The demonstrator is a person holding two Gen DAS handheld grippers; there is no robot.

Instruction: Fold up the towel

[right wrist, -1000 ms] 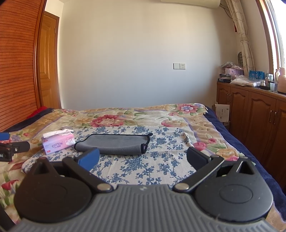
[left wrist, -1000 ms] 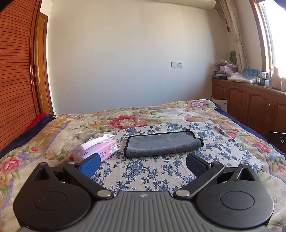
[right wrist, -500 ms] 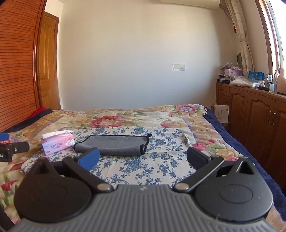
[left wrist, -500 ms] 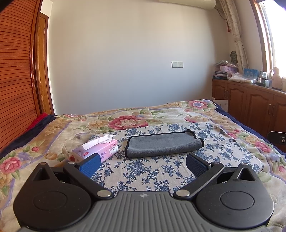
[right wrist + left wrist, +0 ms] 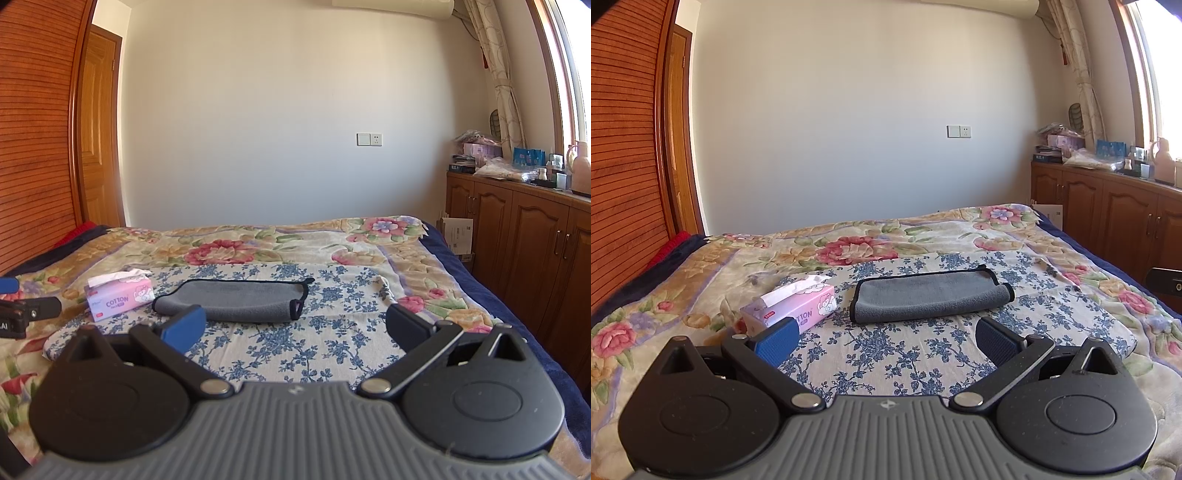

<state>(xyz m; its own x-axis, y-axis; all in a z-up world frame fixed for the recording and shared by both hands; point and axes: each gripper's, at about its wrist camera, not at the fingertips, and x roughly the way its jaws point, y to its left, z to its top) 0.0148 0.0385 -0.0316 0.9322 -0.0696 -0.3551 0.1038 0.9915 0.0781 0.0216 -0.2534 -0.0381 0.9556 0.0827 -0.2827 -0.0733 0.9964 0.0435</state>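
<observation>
A pink tissue box (image 5: 792, 308) is seen at ten o'clock on the blue-flowered cloth (image 5: 905, 347). Just beside it, at twelve o'clock, the folded grey towel (image 5: 929, 295) is laid. The left gripper (image 5: 884, 338) and right gripper (image 5: 295, 326) are held spread wide, nothing between them.

1. One grey towel (image 5: 929, 295) (image 5: 236, 300) is counted on the bed (image 5: 849, 236).
2. One pink tissue box (image 5: 792, 308) (image 5: 120, 297) is counted.
3. One blue-flowered cloth (image 5: 905, 350) is seen.
4. Two grippers are counted: left gripper (image 5: 884, 338), right gripper (image 5: 295, 326), two fingers (image 5: 775, 338) each.
</observation>
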